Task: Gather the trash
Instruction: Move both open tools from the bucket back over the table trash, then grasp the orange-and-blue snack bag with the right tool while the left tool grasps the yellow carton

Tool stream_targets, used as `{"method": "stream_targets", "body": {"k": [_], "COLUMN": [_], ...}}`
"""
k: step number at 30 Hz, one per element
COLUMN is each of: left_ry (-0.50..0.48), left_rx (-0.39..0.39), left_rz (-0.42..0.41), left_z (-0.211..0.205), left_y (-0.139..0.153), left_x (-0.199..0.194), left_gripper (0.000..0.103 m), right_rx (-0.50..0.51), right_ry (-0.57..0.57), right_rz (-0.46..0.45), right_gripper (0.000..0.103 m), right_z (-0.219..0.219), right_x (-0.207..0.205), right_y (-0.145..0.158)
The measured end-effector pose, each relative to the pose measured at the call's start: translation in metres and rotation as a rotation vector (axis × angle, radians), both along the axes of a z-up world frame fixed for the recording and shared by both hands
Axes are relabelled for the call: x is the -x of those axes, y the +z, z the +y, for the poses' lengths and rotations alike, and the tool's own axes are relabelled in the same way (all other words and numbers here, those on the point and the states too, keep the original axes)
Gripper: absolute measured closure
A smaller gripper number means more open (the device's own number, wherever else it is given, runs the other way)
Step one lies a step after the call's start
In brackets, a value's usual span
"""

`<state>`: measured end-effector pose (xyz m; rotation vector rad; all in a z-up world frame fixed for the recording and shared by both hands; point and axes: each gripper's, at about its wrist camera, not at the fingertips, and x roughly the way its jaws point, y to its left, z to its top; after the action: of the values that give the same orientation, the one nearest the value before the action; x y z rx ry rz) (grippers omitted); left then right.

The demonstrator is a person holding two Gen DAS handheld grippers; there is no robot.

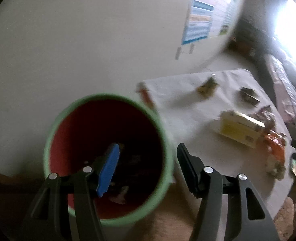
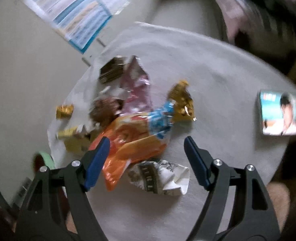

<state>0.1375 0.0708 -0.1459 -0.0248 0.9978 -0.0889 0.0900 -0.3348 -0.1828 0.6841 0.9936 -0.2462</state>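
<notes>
One green bin point(image 1: 107, 156) with a red inside sat left of the white table point(image 1: 188, 104) and held several dim scraps at its bottom. The left gripper point(image 1: 146, 160) hung over it, jaws apart and empty. The right gripper point(image 2: 147, 150), jaws apart and empty, hovered above the trash pile: one orange wrapper point(image 2: 132, 140) and one crumpled paper point(image 2: 164, 178) nearest.

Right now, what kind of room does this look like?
Probably a living room or bedroom at home, not a workshop. A low table under a white cloth is littered with snack wrappers, a printed poster hangs on the plain wall, and a small bin stands beside the table.
</notes>
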Motion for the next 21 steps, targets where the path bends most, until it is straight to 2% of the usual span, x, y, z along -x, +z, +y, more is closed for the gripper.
{"method": "stream_targets", "body": {"k": [2, 4, 5, 6, 8, 10, 11, 13, 17, 21], "left_ry": [-0.041, -0.075, -0.096, -0.106, -0.124, -0.133, -0.139, -0.148, -0.166, -0.186], "left_rx": [0.019, 0.012, 0.008, 0.007, 0.003, 0.005, 0.010, 0.018, 0.067, 0.106], "left_rz": [-0.003, -0.013, -0.016, -0.016, -0.017, -0.008, -0.001, 0.002, 0.038, 0.054], "left_z": [-0.018, -0.031, -0.038, -0.041, -0.047, -0.051, -0.054, -0.058, -0.073, -0.097], "left_y": [0.005, 0.008, 0.010, 0.012, 0.014, 0.014, 0.014, 0.015, 0.012, 0.008], "left_x": [0.002, 0.006, 0.009, 0.010, 0.014, 0.015, 0.016, 0.017, 0.013, -0.001], "left_gripper": [0.046, 0.045, 0.044, 0.041, 0.040, 0.040, 0.040, 0.040, 0.040, 0.040], "right_rx": [-0.085, -0.119, -0.135, -0.155, -0.185, -0.175, -0.171, -0.184, -0.184, -0.165], "right_ry": [-0.042, -0.056, -0.063, -0.064, -0.056, -0.038, -0.033, -0.013, 0.033, 0.086], "right_rz": [0.000, 0.021, 0.028, 0.026, 0.030, 0.051, 0.055, 0.036, -0.016, -0.111], "right_gripper": [0.028, 0.018, 0.018, 0.018, 0.018, 0.018, 0.024, 0.028, 0.033, 0.034], "right_z": [-0.006, -0.005, -0.004, -0.002, 0.003, 0.006, 0.008, 0.010, 0.011, 0.013], "right_x": [-0.006, -0.015, -0.020, -0.023, -0.033, -0.040, -0.039, -0.038, -0.030, -0.013], "right_y": [-0.012, -0.023, -0.027, -0.032, -0.040, -0.046, -0.048, -0.049, -0.038, -0.004]}}
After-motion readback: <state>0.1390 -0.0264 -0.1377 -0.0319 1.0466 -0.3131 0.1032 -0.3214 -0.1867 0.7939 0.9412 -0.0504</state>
